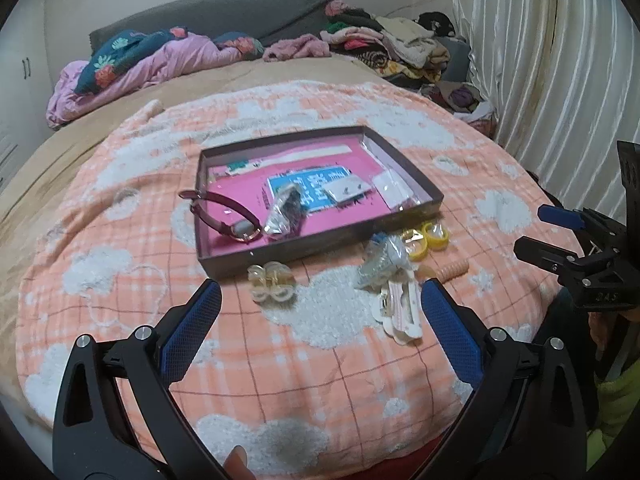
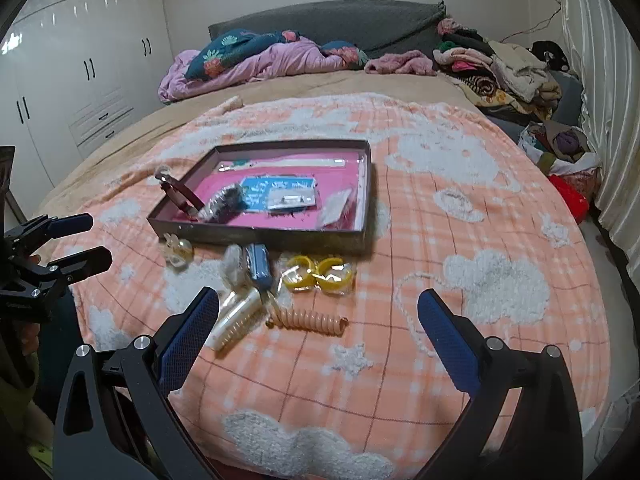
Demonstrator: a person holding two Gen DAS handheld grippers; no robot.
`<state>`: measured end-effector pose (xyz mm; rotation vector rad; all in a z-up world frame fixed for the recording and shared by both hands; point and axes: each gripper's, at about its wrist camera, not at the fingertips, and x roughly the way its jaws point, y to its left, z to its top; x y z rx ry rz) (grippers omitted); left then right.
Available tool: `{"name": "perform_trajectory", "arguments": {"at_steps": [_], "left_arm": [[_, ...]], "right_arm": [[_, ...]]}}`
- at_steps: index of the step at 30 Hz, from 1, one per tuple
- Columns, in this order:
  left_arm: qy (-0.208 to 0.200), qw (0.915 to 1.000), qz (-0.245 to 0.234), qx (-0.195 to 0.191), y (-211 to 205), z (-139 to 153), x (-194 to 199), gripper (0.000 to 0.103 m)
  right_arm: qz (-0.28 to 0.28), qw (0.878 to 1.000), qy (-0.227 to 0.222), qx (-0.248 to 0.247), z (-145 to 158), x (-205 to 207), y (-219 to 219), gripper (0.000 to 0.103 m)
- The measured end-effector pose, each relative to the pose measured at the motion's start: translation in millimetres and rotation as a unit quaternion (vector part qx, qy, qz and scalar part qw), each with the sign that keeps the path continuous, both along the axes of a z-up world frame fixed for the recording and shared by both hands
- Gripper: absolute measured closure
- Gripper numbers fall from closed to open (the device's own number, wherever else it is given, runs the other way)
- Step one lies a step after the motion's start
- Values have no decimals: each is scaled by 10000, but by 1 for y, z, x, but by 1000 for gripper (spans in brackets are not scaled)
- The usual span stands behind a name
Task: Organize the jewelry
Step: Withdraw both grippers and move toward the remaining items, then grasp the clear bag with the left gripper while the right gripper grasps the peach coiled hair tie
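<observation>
Both claws — left gripper [image 1: 320, 300] and right gripper [image 2: 318, 308] — gape empty; the coiled hair tie [image 2: 306, 320] near the tray [image 2: 256, 236] looks light, springy — pinch mid-coil.

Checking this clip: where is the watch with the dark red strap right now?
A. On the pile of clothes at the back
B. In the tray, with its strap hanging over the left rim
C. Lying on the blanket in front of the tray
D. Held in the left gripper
B: the watch lies on the pink floor of the tray, its strap draped over the left rim, and both grippers are open and empty.
</observation>
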<state>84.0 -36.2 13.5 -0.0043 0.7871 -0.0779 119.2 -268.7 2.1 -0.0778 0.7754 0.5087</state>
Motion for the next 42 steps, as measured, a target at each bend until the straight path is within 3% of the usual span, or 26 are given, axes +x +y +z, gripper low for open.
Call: {"name": "perform_trajectory", "arguments": {"at_steps": [8, 21, 35, 36, 40, 42], "left_arm": [[242, 9996, -120, 17, -8, -21, 8, 10], [306, 9992, -168, -191, -10, -36, 21, 10], [645, 9946, -597, -545, -31, -56, 65, 10], [675, 9940, -640, -568, -33, -58, 70, 10], [758, 9929, -672, -617, -36, -66, 82, 10], [812, 9921, -685, -671, -37, -71, 88, 10]], "right_arm": [[13, 9996, 206, -195, -21, 7, 2, 4], [-70, 9980, 466, -417, -70, 27, 21, 4], [-53, 9970, 566, -530, -99, 40, 46, 4], [-44, 9968, 539, -587, -100, 40, 48, 5], [-8, 9966, 398, -715, -103, 38, 52, 28], [-5, 9970, 392, -671, -102, 38, 51, 30]]}}
